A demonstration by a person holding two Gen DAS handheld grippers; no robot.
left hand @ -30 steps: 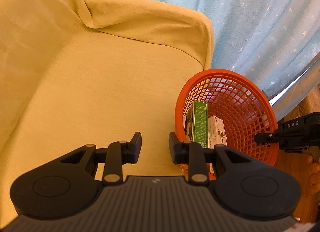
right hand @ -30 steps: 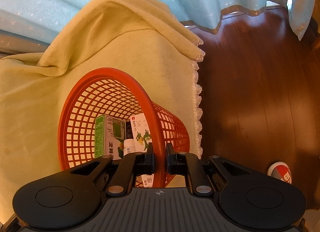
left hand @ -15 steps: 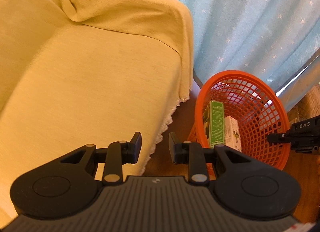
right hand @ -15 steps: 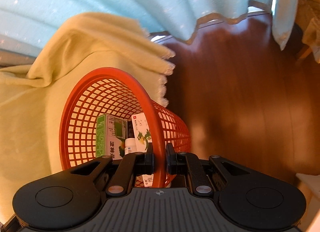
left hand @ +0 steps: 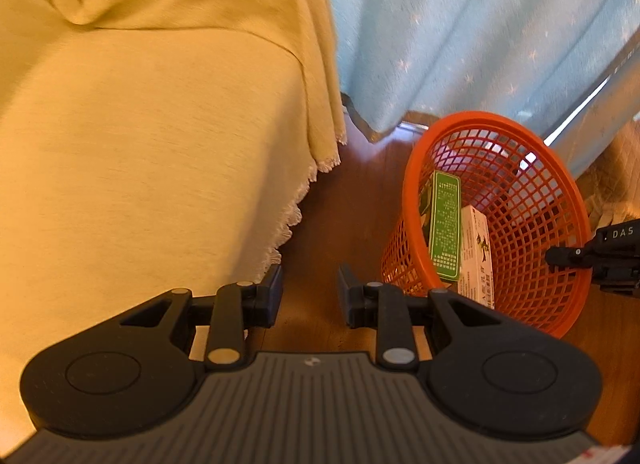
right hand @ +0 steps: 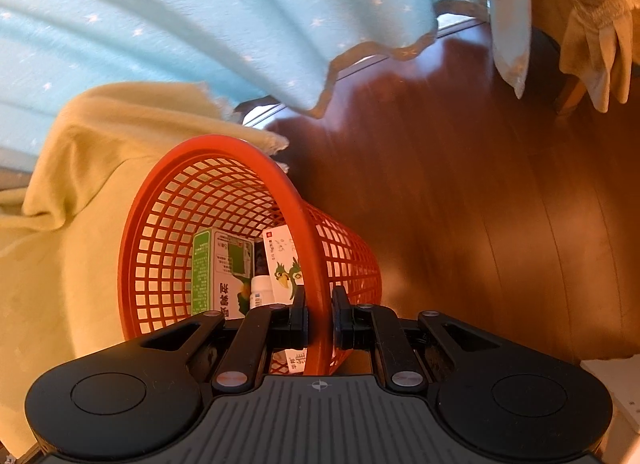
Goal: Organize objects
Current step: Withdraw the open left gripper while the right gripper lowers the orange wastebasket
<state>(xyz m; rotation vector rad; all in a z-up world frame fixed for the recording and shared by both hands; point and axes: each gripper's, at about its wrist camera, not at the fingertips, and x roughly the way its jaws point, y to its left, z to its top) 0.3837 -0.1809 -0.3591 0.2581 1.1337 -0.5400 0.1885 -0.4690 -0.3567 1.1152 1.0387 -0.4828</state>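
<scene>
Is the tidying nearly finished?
Mostly, it seems. The green box, the parrot box and a small white bottle already sit in the orange basket. The right tool grips the basket rim above the wooden floor; setting it down remains. The left tool is open, empty.

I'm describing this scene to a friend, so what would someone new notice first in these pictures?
The orange mesh basket grabs the eye first: the right gripper has its jaws clamped on the rim, holding it over the wooden floor beside the yellow-covered sofa. Inside stand a green box and a white box with a bird picture. The left gripper is open and empty.
</scene>
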